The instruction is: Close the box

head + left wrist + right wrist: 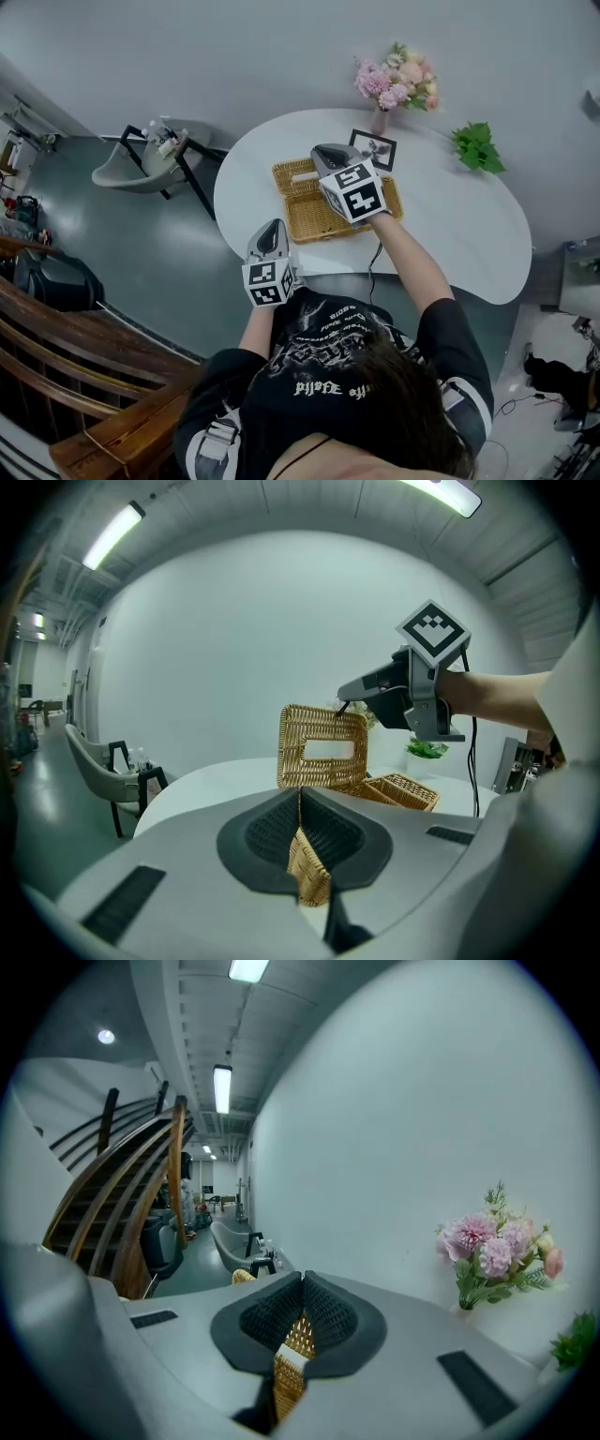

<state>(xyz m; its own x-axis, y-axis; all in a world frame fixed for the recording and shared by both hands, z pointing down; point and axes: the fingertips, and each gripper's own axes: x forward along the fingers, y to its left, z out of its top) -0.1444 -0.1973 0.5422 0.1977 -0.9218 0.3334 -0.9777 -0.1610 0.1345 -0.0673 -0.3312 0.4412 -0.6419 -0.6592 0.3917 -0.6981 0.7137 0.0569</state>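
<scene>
Toward twelve o'clock, right gripper [300, 1324] pinches the upright wicker lid [323, 722]. Left gripper [302, 841] pinches the wicker box [405, 789]. A slipped grip could slam it.

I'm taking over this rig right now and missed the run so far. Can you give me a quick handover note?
Left gripper: shut on a wicker edge, apparently the near corner of the box, steadying it on the white table.
Right gripper: shut on the top edge of the lid, which stands upright over the box.
Done: both grips are set.
Left: lower the lid flat onto the box, then release.
</scene>
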